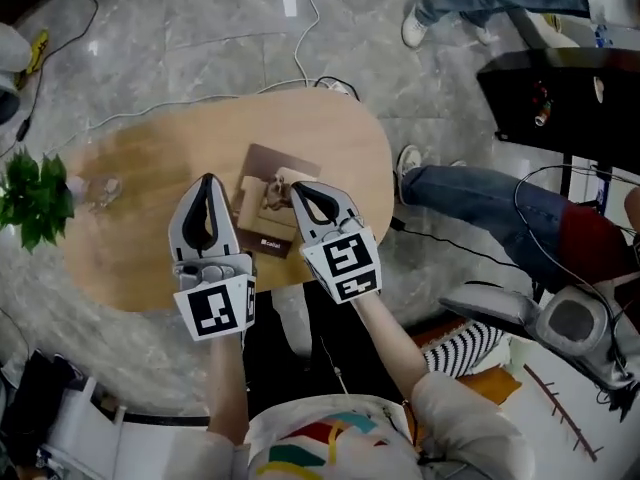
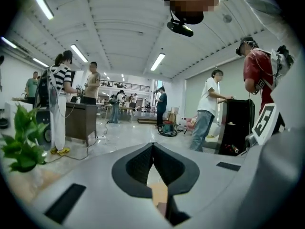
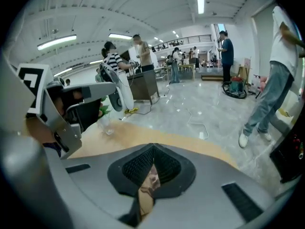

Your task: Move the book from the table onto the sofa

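Head view: book [image 1: 272,163] lies flat on the oval wooden bench [image 1: 150,168], slightly right of the bench's middle and closer to its near edge than its far one. Long axis runs roughly top to bottom of the frame, with the far end leaning a little right. The near short end points at the person, and its lower right part is hidden under the right hand-held gripper [image 1: 297,188].

Left hand-held gripper [image 1: 208,180] hangs just left of the book, over bare wood. Both grippers have their jaws closed tip to tip with nothing clamped. In the right gripper view only a strip of book cover shows through the slot below the tips.

Edges and room:
- The near bench edge runs under the two marker cubes, with the person's torso right behind it.
- Left of the book is bare wood up to a clear glass [image 1: 104,190] and a green plant [image 1: 35,196] at the left end.
- Right of the book is bare wood to the rounded right end. A seated person's legs [image 1: 480,203] are near that end, and a black cabinet [image 1: 560,98] stands at the upper right.
- At the top of the frame is open grey marble floor, crossed by a white cable [image 1: 297,63].
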Available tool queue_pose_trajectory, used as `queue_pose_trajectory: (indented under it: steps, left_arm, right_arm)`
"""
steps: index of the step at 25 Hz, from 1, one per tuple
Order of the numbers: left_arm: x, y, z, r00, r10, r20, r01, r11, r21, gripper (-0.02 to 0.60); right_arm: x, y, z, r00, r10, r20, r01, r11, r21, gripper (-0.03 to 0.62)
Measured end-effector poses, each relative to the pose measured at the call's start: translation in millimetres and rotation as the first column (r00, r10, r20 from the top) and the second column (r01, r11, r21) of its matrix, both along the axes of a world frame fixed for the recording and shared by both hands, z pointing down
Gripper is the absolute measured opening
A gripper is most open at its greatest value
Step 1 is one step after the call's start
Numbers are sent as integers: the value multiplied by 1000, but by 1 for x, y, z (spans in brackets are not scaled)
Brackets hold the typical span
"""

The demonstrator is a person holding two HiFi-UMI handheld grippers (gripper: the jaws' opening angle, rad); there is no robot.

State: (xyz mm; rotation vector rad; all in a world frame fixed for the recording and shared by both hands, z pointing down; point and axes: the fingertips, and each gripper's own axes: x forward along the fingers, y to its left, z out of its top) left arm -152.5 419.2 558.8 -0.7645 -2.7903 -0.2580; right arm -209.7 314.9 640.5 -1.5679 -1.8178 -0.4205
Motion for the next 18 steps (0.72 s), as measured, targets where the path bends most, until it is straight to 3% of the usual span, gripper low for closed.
queue_pose_trajectory:
  steps: [8, 18]
  left_arm:
    - [2, -14, 104, 998, 9, -69, -2, 996, 91, 8]
    - [5, 1, 129, 996, -23, -82, 32, 993, 114, 8]
  right_arm:
    - [5, 1, 120, 999, -25, -25, 29, 984, 175, 14]
    - [16, 3, 165, 998, -61, -18, 64, 953, 295, 14]
